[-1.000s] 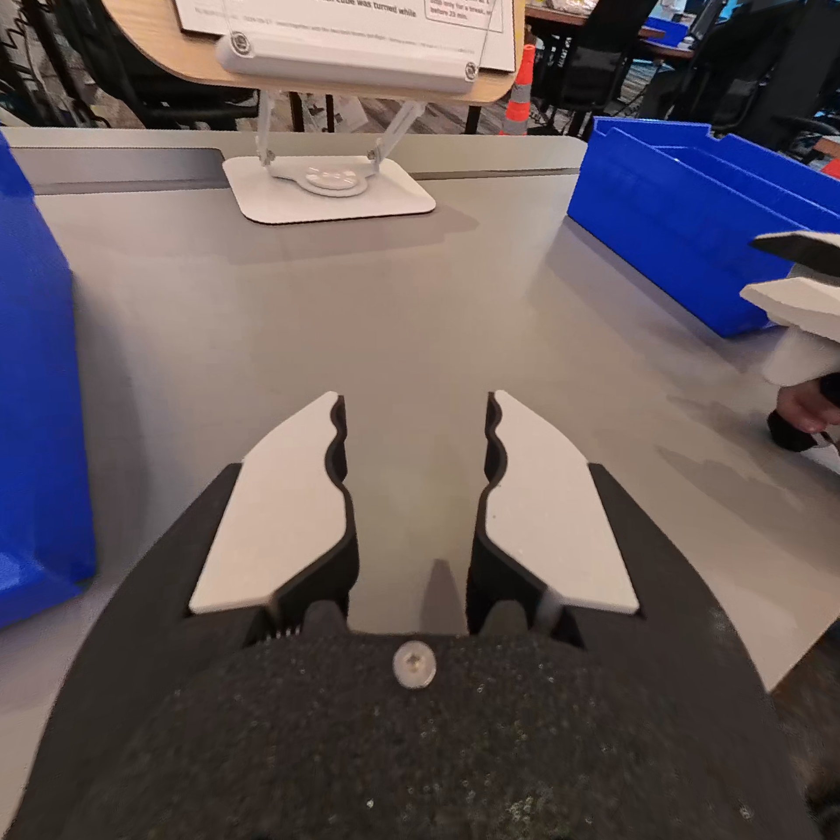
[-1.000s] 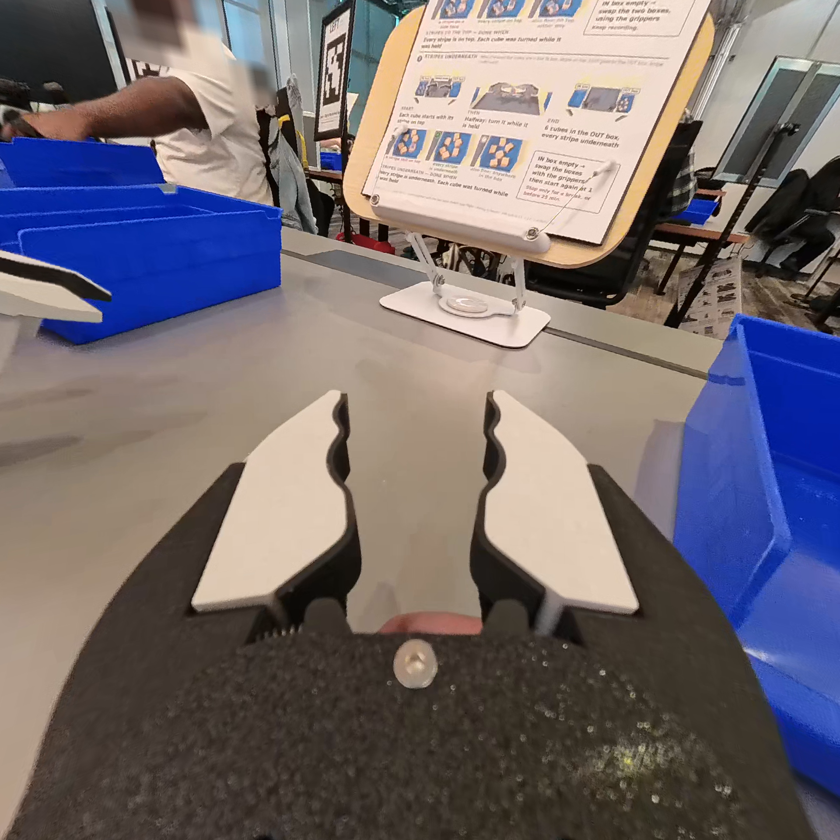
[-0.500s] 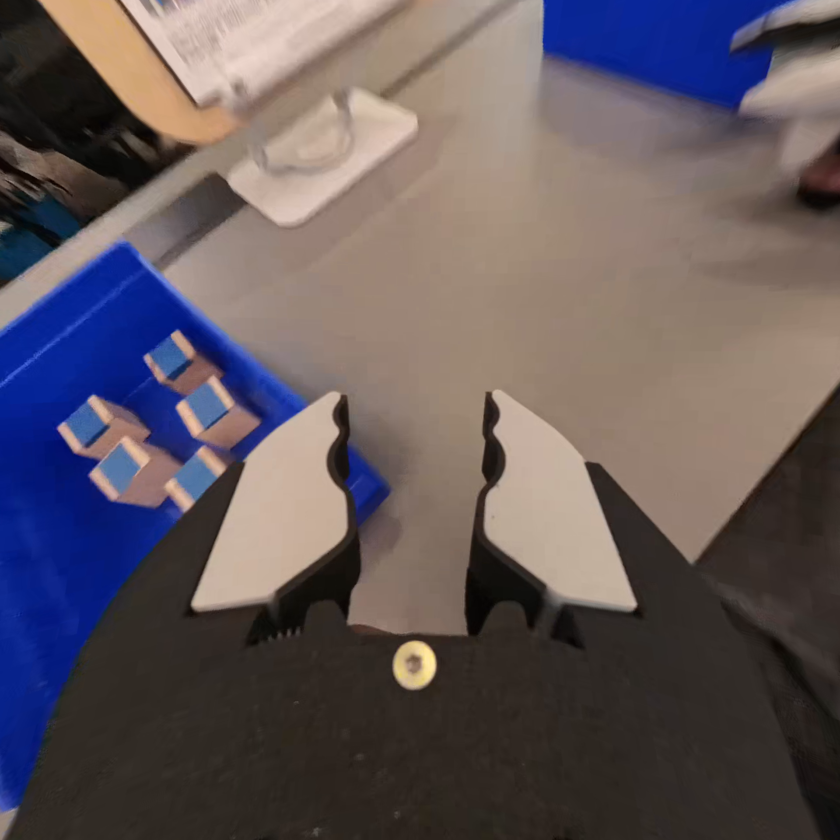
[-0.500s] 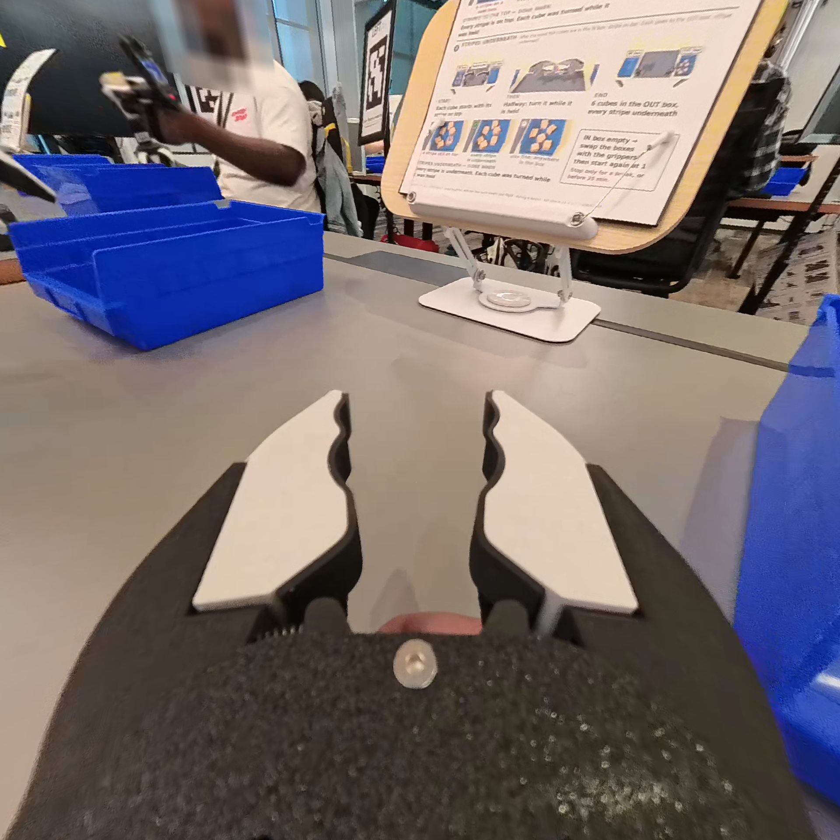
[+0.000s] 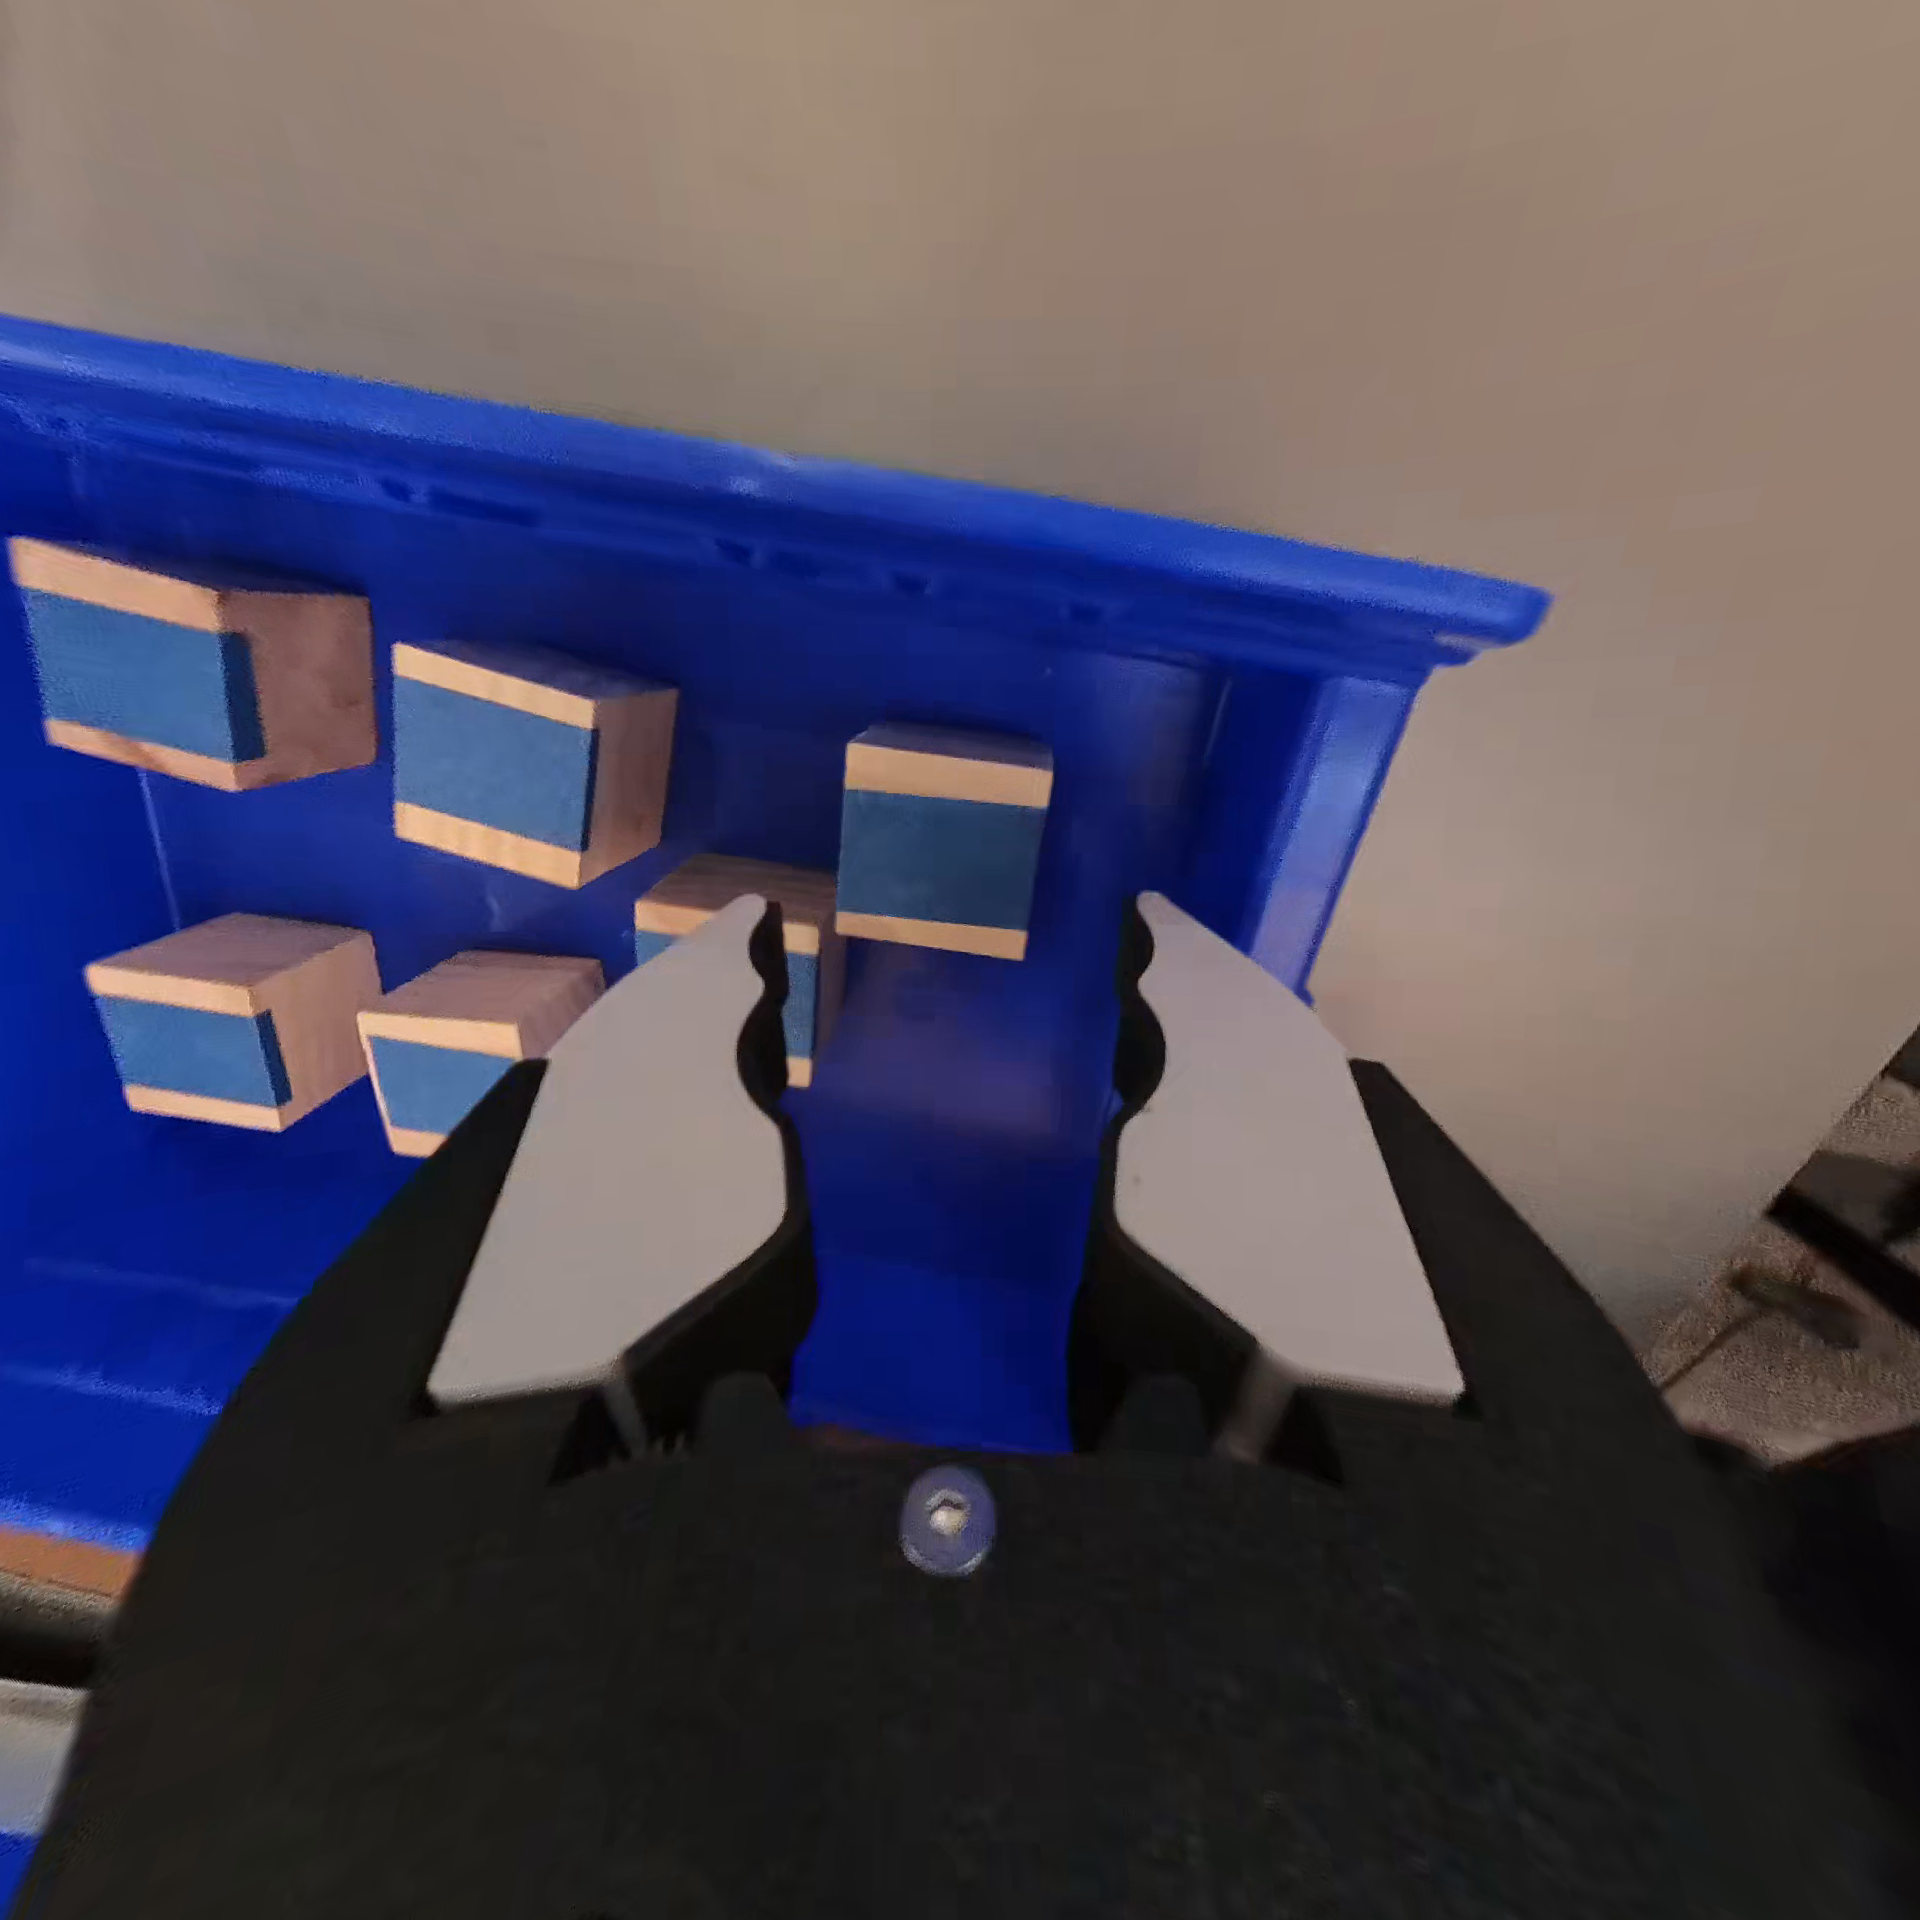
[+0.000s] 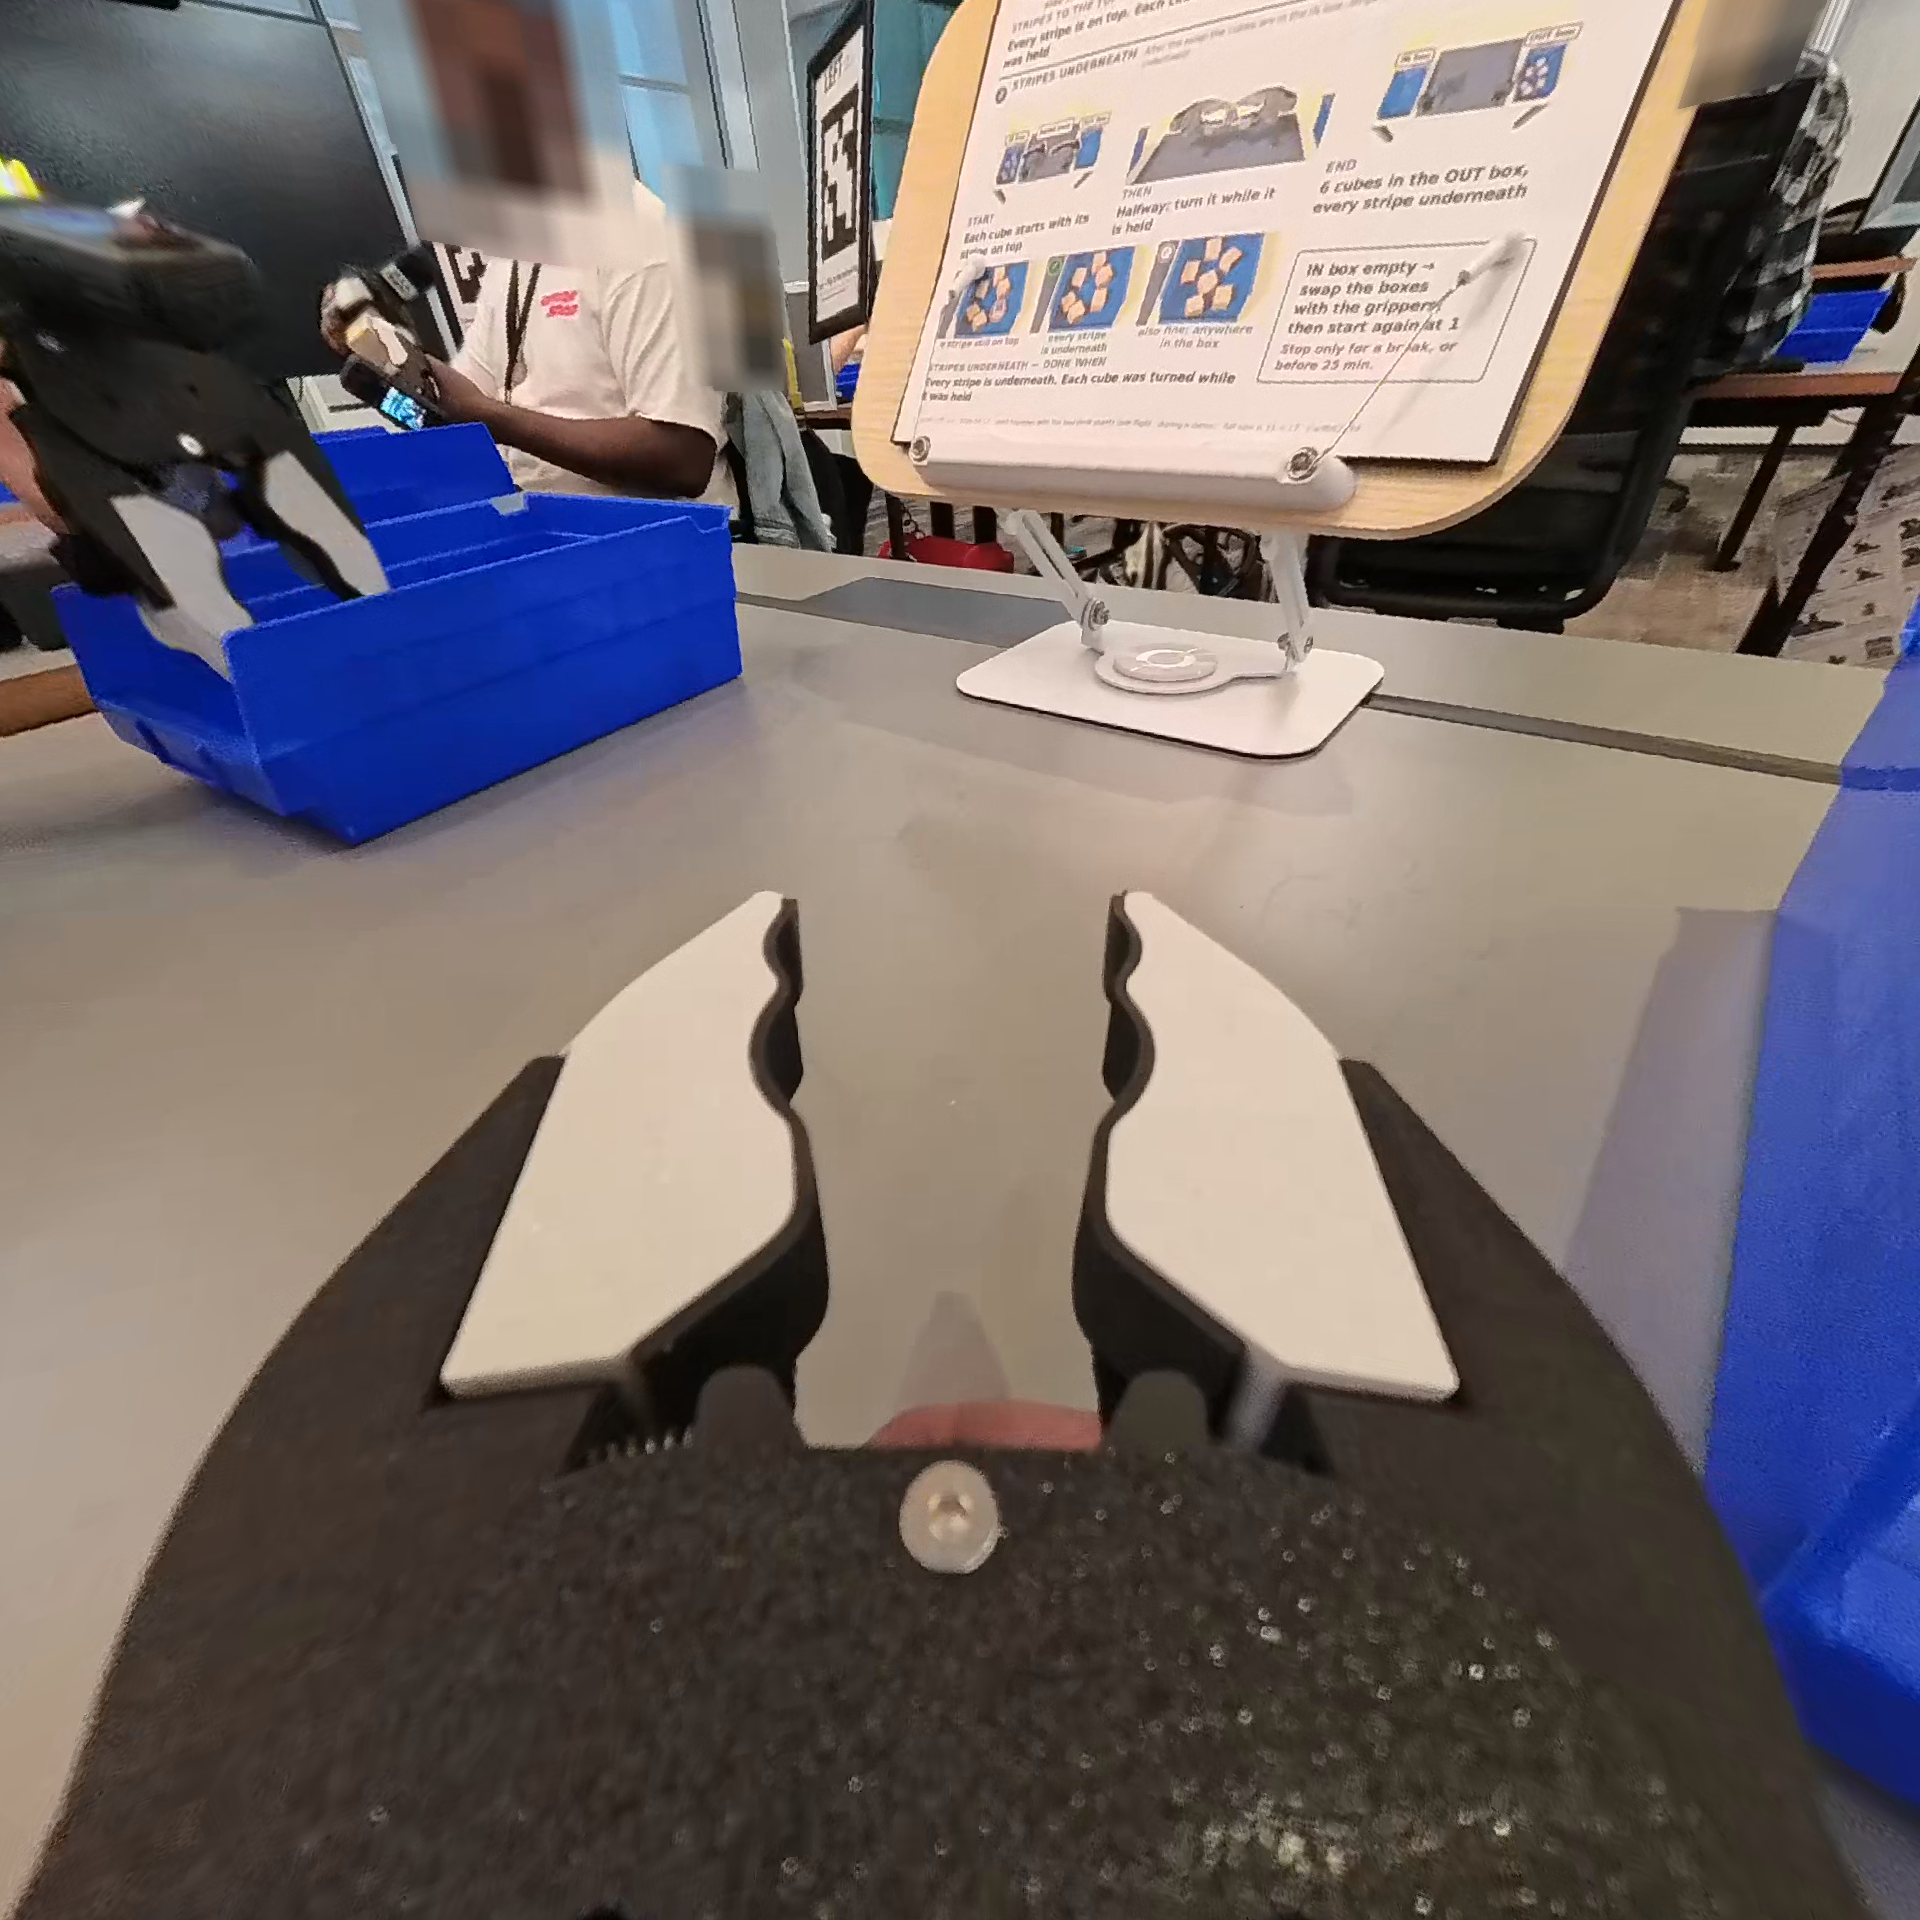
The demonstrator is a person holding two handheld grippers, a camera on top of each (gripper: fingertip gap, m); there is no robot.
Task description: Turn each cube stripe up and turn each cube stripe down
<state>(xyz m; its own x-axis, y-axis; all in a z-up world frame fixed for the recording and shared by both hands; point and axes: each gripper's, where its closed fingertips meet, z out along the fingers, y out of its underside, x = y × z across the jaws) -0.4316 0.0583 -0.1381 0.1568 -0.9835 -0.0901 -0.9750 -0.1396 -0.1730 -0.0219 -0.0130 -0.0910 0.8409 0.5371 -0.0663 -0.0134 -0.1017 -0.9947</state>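
Swung over the blue bin point(image 5: 727, 499), left gripper point(image 5: 945, 914), jaws apart and empty, faces six stripe-up cubes point(image 5: 940, 842).

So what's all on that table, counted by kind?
Cubes: 6
Blue bins: 2
Sign stand: 1
Grippers, left and right: 2
Total: 11
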